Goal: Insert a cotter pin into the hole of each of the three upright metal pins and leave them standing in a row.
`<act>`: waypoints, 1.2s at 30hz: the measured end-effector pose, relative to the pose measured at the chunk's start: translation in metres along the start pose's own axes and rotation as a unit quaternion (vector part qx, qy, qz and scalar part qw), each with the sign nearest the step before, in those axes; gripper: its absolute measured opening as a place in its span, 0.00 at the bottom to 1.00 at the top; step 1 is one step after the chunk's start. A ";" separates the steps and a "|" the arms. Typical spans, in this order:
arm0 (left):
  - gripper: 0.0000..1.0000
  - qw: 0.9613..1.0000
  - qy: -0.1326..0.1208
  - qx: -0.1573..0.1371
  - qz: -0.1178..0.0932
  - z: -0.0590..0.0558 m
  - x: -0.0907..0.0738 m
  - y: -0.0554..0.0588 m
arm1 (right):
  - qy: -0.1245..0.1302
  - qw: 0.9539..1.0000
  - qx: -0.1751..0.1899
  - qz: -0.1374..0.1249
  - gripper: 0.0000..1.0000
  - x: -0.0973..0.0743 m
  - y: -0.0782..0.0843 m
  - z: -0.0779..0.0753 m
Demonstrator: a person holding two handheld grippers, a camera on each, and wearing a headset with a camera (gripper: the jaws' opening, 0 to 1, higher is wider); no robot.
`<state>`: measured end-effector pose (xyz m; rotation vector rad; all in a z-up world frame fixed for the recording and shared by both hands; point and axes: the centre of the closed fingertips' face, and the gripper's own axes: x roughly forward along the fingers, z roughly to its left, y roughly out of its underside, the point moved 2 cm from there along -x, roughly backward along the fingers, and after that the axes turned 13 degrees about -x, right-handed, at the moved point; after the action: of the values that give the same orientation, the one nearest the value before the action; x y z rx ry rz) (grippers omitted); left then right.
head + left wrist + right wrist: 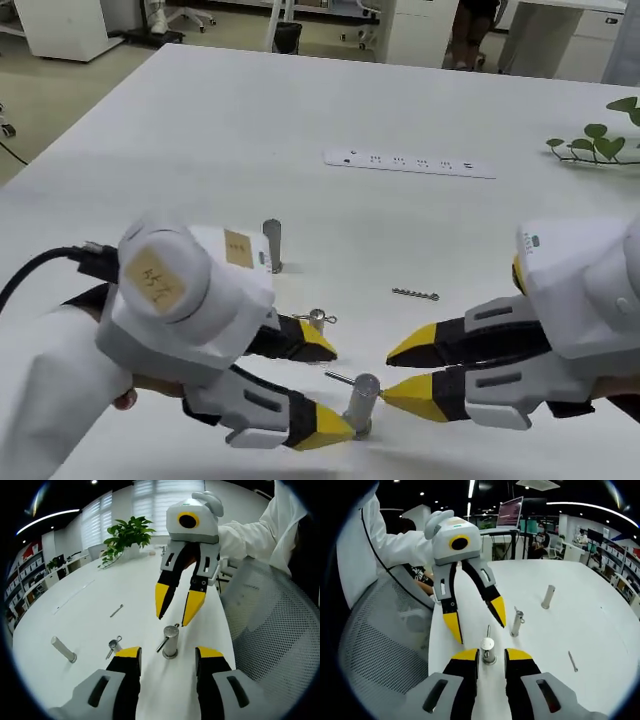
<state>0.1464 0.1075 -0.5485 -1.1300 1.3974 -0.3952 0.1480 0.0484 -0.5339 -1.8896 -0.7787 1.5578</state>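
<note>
Between open jaws — pin (362, 398) with cotter (339, 377)

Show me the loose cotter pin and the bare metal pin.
loose cotter pin (415, 294): head view, middle of its shaft.
bare metal pin (272, 244): head view, middle of its side.

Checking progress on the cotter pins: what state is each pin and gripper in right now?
Near metal pin: upright, cotter pin in it.
Middle metal pin: upright, cotter pin in it.
Far metal pin: upright, no cotter pin.
Loose cotter pin: lying flat.
Left gripper: open.
Right gripper: open.
</note>
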 end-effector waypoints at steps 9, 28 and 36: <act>0.73 0.996 -0.038 -0.058 -0.059 0.007 -0.021 0.005 | 0.005 1.000 0.011 0.016 0.25 0.016 0.001 0.005; 0.96 0.985 -0.080 -0.119 -0.091 0.018 -0.042 0.030 | 0.013 0.999 0.021 0.027 0.17 0.033 0.006 0.004; 0.99 0.982 -0.085 -0.127 -0.108 0.012 -0.050 0.026 | 0.004 0.999 0.032 0.015 0.10 0.033 0.007 0.002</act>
<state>0.1367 0.1644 -0.5435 -1.4967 1.2016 -0.2710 0.1514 0.0683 -0.5609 -1.8679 -0.6921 1.5738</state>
